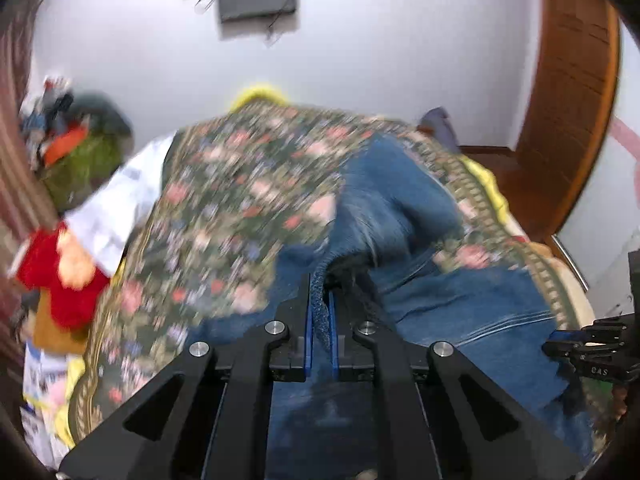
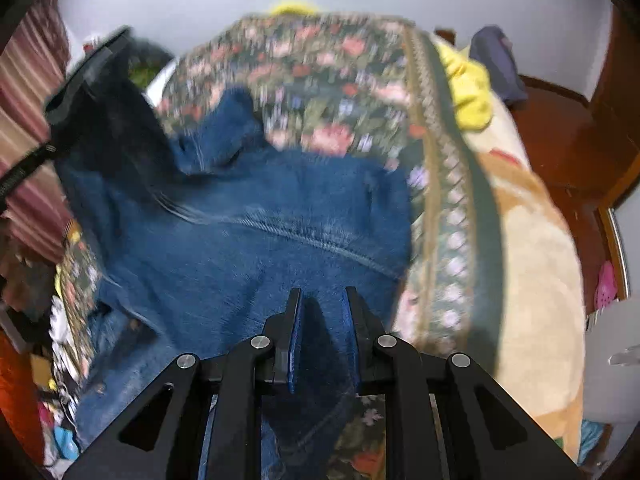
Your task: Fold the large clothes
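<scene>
Across the bed's floral bedspread [image 2: 320, 64] lies the denim garment [image 2: 256, 240], rumpled, its near part bunched toward both wrists. It looks thick and heavy, soft enough to drape yet stiff at the stitched seams, so hems and seam lines probably give the surest hold. The left tool [image 1: 321, 312] is clenched on a raised denim edge. The right tool [image 2: 322, 320] is clamped on a denim fold.
</scene>
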### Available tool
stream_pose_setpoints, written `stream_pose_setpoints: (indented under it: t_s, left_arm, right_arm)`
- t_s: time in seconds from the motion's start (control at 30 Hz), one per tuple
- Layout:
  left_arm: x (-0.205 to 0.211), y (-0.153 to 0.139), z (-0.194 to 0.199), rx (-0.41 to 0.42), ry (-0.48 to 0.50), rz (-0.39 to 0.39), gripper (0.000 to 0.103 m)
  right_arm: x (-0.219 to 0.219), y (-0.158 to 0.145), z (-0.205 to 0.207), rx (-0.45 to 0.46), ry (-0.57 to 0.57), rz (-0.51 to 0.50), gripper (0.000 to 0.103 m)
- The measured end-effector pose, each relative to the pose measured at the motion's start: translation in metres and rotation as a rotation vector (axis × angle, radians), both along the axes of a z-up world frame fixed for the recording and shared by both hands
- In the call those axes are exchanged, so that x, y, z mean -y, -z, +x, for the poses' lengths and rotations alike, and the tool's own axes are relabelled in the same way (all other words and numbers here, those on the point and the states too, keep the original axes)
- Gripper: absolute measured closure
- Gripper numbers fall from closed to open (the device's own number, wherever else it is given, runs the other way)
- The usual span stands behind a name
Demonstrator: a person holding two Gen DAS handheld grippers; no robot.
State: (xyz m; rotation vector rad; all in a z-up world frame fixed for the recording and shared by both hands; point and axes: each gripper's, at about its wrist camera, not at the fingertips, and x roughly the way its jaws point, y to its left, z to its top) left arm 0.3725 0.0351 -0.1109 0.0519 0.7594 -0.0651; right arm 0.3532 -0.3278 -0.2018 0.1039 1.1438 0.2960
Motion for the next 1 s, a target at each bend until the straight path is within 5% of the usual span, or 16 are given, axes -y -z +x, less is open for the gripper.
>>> stream_pose_setpoints:
  t_s: [0.23,0.37,0.53,0.67,0.73,0.8,0.83,1.0]
  left_arm:
    - [-0.051,0.097,-0.008,-0.242,-0.038,-0.092,0.096]
    - [-0.059,0.133,-0.028,-0.306,-0.040,-0.182,0.092]
    - [-0.081,0.152,-0.040,-0.364,-0.056,-0.302,0.060]
    - [-0.098,0.156,-0.033,-0.380,-0.086,-0.396,0.056]
    - [-0.105,0.154,-0.025,-0.365,-0.118,-0.409,0.056]
    - [-0.109,0.152,-0.017,-0.346,-0.150,-0.375,0.057]
    - [-0.109,0.150,-0.013,-0.337,-0.160,-0.345,0.067]
    - [-0.098,0.128,-0.009,-0.271,-0.135,-0.214,0.078]
  right_arm:
    - [-0.010,0.019,-0.004,0.003,-0.026,-0.093,0.088]
    - [-0.006,0.020,-0.010,0.000,-0.021,-0.144,0.088]
    - [0.000,0.021,-0.017,-0.013,0.007,-0.165,0.087]
    - [0.007,0.024,-0.022,-0.020,0.028,-0.168,0.087]
    - [0.007,0.028,-0.025,-0.023,0.030,-0.193,0.072]
    - [0.013,0.030,-0.028,-0.004,0.072,-0.245,0.038]
    - [0.017,0.031,-0.028,0.004,0.096,-0.265,0.020]
    - [0.046,0.033,-0.028,-0.053,0.142,-0.101,0.018]
